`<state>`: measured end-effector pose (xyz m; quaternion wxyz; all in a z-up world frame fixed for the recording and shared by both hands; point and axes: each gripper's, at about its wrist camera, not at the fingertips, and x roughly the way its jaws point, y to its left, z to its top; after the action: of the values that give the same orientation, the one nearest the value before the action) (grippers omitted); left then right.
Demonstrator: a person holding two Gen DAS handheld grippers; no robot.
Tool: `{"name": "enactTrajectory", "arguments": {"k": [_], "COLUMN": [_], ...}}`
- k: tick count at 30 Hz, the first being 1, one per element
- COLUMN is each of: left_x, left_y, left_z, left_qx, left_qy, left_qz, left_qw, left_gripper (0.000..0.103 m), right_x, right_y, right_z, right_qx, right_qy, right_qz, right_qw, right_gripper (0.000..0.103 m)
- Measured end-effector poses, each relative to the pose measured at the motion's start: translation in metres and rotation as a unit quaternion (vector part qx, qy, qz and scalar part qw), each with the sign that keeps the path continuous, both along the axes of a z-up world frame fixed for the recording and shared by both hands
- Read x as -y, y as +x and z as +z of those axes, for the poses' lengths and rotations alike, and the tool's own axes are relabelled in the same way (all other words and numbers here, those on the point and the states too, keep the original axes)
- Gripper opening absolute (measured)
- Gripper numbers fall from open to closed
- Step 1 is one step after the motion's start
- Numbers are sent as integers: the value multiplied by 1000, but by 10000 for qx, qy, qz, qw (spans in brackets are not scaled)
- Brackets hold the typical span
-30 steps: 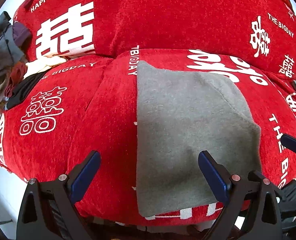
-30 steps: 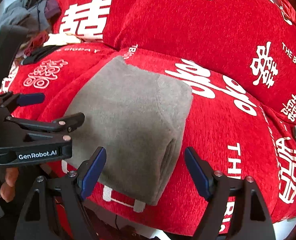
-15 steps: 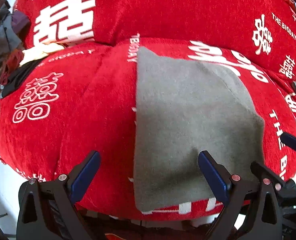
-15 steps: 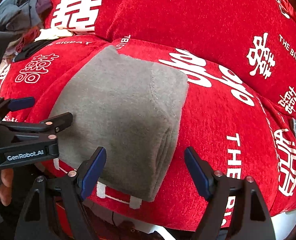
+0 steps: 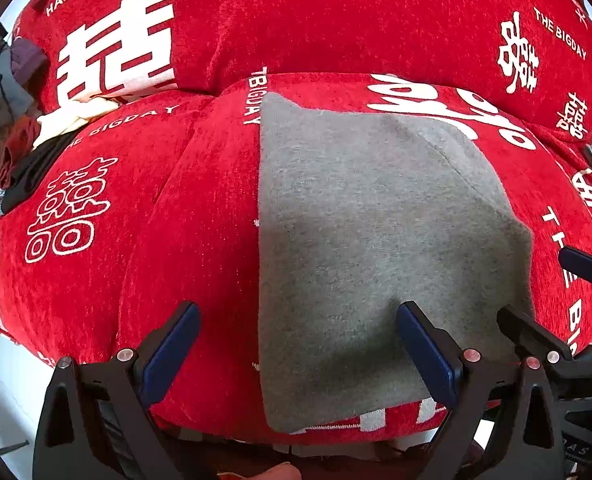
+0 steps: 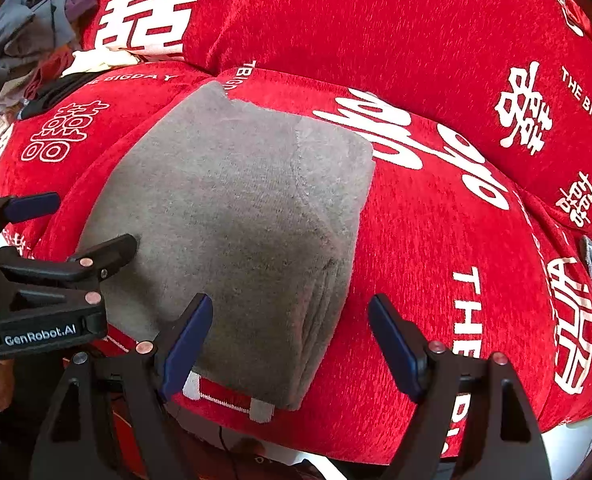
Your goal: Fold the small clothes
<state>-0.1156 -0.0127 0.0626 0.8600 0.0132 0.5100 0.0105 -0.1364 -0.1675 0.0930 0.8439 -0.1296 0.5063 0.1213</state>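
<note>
Home living room, red wedding-print sofa (image 5: 335, 32), heap of clothes (image 6: 36, 28)

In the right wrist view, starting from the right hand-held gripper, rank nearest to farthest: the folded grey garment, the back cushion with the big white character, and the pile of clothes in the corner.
Measured from the right hand-held gripper:
1. Folded grey garment, directly ahead on the seat cushion, reaching between the fingers.
2. Back cushion with the big white character, beyond it, upper left.
3. Pile of clothes, far upper-left corner, about level with that cushion; this order is not certain.
</note>
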Motion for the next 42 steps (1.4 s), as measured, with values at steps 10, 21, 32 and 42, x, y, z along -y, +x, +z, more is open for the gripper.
{"name": "enactTrajectory", "arguments": {"k": [10,21,32,42], "left_x": [0,-1,-3,-8], "left_y": [10,19,28,30], "left_z": [-2,-4,-5,-6], "left_qx": [-56,-102,-154,-162], "left_qy": [-49,-111,-203,-300], "left_qz": [-27,-43,-54,-83], "left_qw": [10000,9999,9997,9994], "left_gripper": [99,99,99,99], "right_x": [2,3,0,-2], "right_y": [12,27,36,40], "right_z": [0,0,1,2], "right_qx": [-18,-32,-41,-57], "right_qy": [9,19,-41,-114], "right_qz": [-39,-113,-120,-99], "right_qw": [10000,9999,9999,9999], "right_gripper": [83,83,83,83]}}
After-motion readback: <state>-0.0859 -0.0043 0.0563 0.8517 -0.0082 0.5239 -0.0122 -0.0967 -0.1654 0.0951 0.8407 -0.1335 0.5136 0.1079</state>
